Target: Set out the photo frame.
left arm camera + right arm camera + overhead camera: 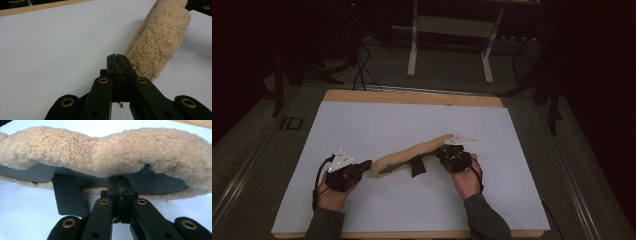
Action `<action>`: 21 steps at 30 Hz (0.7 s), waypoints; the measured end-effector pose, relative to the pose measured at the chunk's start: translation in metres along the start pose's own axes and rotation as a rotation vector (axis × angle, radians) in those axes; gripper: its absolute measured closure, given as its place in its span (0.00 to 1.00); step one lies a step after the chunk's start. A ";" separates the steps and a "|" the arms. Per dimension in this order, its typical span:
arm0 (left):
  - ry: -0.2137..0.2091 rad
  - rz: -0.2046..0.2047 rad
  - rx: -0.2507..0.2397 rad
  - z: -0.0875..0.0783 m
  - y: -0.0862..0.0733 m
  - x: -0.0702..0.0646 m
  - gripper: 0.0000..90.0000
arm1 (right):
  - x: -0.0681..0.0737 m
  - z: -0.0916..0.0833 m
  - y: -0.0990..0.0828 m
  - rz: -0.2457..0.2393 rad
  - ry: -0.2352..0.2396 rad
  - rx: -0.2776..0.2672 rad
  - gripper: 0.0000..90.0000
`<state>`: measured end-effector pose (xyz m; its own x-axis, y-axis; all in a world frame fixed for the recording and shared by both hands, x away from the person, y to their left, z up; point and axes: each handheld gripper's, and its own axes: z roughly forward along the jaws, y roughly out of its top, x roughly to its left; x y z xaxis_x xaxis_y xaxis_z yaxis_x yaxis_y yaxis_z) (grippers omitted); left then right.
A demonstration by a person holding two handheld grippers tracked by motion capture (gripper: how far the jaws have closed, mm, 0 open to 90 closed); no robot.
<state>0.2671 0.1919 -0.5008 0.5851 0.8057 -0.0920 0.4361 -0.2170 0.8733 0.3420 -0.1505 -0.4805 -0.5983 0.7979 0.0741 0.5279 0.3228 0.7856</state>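
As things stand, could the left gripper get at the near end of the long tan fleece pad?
Probably yes. The left gripper, jaws shut, sits right beside the end of the long tan fleece pad, with nothing between them on the white table sheet; it would need to open first.

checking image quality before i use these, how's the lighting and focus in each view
High view: dim, room behind nearly black, white sheet evenly lit, fleece pad soft in detail. Left gripper view: bright, fleece sharp, faint shadow beside it. Right gripper view: fleece crisp, its dark underside shaded, near tool arms slightly blurred.
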 end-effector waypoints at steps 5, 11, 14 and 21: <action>-0.022 0.016 0.004 0.000 0.000 -0.004 1.00 | -0.001 0.001 0.001 0.002 -0.006 0.002 1.00; -0.058 0.051 0.019 0.004 0.000 -0.014 1.00 | -0.004 0.002 0.002 0.012 -0.006 0.001 1.00; -0.069 0.068 0.030 0.006 0.000 -0.020 1.00 | -0.003 0.002 0.004 0.015 -0.003 0.003 1.00; -0.102 0.094 0.041 0.008 0.000 -0.030 1.00 | -0.001 0.003 0.009 0.004 -0.007 0.007 1.00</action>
<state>0.2547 0.1634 -0.5022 0.6903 0.7210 -0.0605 0.4020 -0.3128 0.8606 0.3493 -0.1469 -0.4757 -0.5920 0.8026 0.0733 0.5343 0.3228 0.7812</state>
